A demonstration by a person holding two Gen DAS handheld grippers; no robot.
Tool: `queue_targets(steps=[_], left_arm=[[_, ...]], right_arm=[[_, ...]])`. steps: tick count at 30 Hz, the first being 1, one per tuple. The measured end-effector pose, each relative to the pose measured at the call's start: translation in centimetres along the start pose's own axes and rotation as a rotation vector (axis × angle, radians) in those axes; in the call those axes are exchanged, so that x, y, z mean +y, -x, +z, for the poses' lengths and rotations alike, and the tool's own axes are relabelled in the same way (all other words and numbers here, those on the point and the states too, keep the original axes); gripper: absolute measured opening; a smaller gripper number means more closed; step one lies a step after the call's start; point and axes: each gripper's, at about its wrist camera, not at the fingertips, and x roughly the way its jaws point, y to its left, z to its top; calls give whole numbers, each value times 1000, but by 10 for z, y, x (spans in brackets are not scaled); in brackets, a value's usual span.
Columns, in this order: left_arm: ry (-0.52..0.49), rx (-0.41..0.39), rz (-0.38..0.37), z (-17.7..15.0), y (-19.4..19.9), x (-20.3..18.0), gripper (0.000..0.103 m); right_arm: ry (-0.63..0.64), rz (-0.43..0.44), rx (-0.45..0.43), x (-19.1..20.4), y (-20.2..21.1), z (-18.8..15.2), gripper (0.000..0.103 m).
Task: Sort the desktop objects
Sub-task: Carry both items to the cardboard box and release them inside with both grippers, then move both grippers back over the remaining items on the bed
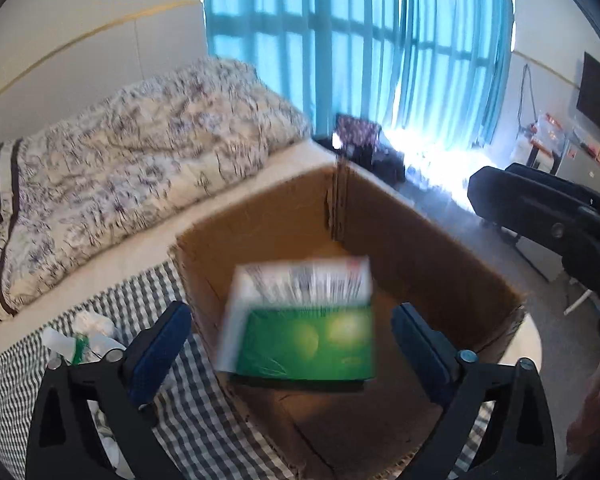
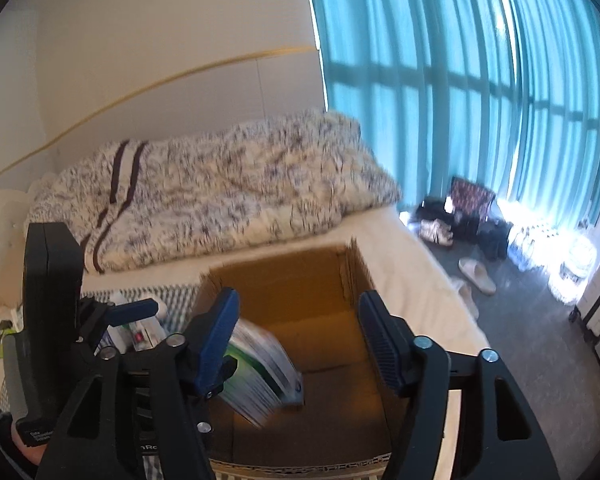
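Your left gripper (image 1: 292, 344) is spread wide, its blue pads clear of the green-and-white box (image 1: 300, 324), which sits blurred at lower centre of the frame, over the open cardboard carton (image 1: 420, 240). Your right gripper (image 2: 300, 344) is likewise spread and grips nothing above the carton. The carton rests on the bed (image 2: 412, 280), beside a checked cloth (image 1: 204, 400).

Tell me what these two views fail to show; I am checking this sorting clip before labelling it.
- Green and white carton: motion-blurred in both views, print unreadable; landed or falling, cannot tell.
- Brown cardboard box: near wall cut by the bottom edge in both views.
- White plastic bottle: left wrist view, partly behind the open left gripper.
- Open right gripper: hides the box's lower corners.
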Motion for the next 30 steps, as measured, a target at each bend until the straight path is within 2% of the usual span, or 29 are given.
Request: queue_targets(steps=[5,8,10,17,19,23,26,30], left_arm=[[0,-74,-6,8,35,-2,103],[4,-104,-4,9,51,0,103],[8,-118,1,10,61,3,103],[27,-171,19,5,99,18,103],[36,-187,29,4,110,24,103],[61,-216,62,-1,130,41,103],[80,-224,92,-6,142,58,103],[118,-238,149,-18,157,87,103]], right_arm=[[-6,-7,-75,8,31,12,65],[-4,-8,-99,12,45,17,67],[3,-12,-111,17,53,19,72],[24,7,-150,43,75,28,74],[33,14,-158,51,80,29,79],[44,31,-173,70,85,30,80],[44,43,-175,82,85,29,90],[54,61,-180,101,84,24,92]])
